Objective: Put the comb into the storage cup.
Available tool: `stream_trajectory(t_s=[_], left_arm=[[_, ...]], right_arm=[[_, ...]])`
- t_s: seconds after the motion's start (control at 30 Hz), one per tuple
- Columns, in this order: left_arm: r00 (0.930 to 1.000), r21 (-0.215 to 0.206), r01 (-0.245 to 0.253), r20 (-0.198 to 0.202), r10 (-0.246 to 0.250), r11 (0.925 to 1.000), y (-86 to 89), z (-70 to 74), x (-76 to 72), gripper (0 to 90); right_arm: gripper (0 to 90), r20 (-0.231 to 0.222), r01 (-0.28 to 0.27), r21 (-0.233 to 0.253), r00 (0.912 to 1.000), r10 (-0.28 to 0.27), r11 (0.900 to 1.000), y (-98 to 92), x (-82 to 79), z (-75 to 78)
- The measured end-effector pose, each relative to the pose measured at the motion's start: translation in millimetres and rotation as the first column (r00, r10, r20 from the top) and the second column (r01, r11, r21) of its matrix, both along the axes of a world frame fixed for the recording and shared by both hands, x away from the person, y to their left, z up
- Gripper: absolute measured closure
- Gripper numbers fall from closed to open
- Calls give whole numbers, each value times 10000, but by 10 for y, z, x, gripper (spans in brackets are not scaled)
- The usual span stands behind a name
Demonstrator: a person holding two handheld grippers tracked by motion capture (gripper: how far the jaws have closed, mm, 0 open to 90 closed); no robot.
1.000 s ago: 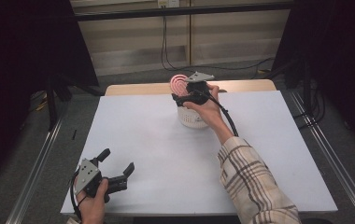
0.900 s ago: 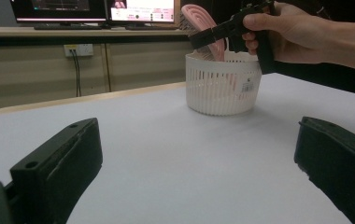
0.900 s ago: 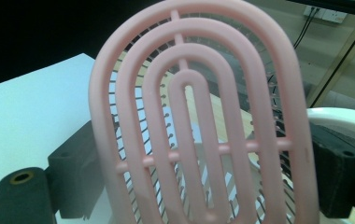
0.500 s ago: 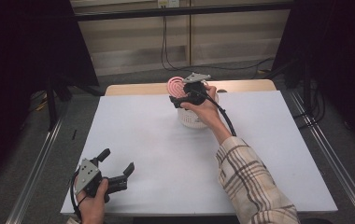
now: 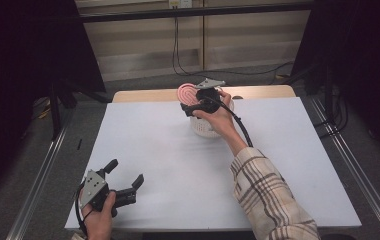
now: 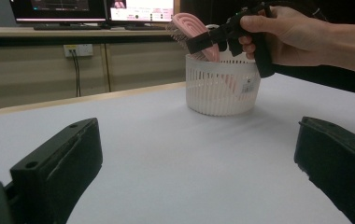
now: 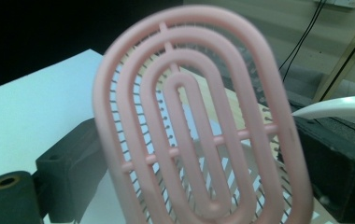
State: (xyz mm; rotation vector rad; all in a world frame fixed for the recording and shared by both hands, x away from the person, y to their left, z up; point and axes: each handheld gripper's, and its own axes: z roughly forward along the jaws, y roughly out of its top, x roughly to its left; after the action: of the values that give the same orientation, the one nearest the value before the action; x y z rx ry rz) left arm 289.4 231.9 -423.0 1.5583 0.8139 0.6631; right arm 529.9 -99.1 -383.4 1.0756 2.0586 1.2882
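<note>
A pink oval hairbrush (image 5: 185, 92) stands tilted, its handle down inside a white slatted basket (image 5: 202, 127) at the far middle of the white table (image 5: 178, 160). My right gripper (image 5: 186, 103) is above the basket, shut on the brush head. In the right gripper view the brush (image 7: 199, 140) sits between the two black jaws, and the basket rim (image 7: 339, 105) shows behind it. My left gripper (image 5: 124, 173) rests open near the front left corner, holding nothing. In the left gripper view, the basket (image 6: 220, 91) and brush (image 6: 192, 25) lie far ahead.
A wooden strip (image 5: 143, 95) runs along the table's far edge behind the basket. Metal rails (image 5: 38, 170) flank both sides of the table. Cables (image 5: 178, 45) hang down the back wall. Monitors (image 6: 91, 9) stand on a shelf beyond the table.
The right gripper and the pink brush have shifted slightly left and up over the basket. The left gripper has stayed put.
</note>
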Motion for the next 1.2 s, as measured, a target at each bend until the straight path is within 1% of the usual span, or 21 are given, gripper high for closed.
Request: stream_trajectory(t_s=[0.17,0.27,0.4,0.6,0.63,0.7,0.73,0.8,0.93,1.07,1.2], left_arm=[[10000,-22,-15,17,16,10000,0,2,-4,12],[10000,-59,-30,11,30,10000,-1,1,-3,12],[10000,-5,-20,2,20,10000,0,1,-2,12],[10000,10,-8,11,8,10000,-1,1,-2,12],[10000,-11,-34,0,34,10000,-2,1,-3,12],[10000,-11,-30,2,30,10000,-2,1,-3,12],[10000,52,-28,42,28,10000,-1,1,-3,12],[10000,68,4,27,-4,10000,-6,1,-4,12],[10000,0,-6,6,6,10000,-13,1,-3,12],[10000,26,-28,30,28,10000,-8,1,0,12],[10000,89,-59,4,59,9999,-5,0,0,12]], right_arm=[[83,20,17,27,10000,-17,10000,2,-4,1],[62,135,128,118,9998,-130,9998,-24,-17,33],[59,191,262,169,9995,-266,9995,-62,-32,68],[59,217,307,189,9993,-311,9994,-94,-46,75],[60,298,335,275,9990,-343,9991,-112,-57,83],[60,313,326,316,9989,-335,9990,-119,-62,85],[64,337,323,362,9989,-335,9988,-132,-69,88],[82,263,349,476,9990,-362,9983,-162,-77,75],[64,432,374,625,9983,-401,9973,-209,-120,96],[54,778,451,711,9957,-506,9964,-277,-185,154],[46,856,514,744,9947,-577,9959,-322,-215,165]])
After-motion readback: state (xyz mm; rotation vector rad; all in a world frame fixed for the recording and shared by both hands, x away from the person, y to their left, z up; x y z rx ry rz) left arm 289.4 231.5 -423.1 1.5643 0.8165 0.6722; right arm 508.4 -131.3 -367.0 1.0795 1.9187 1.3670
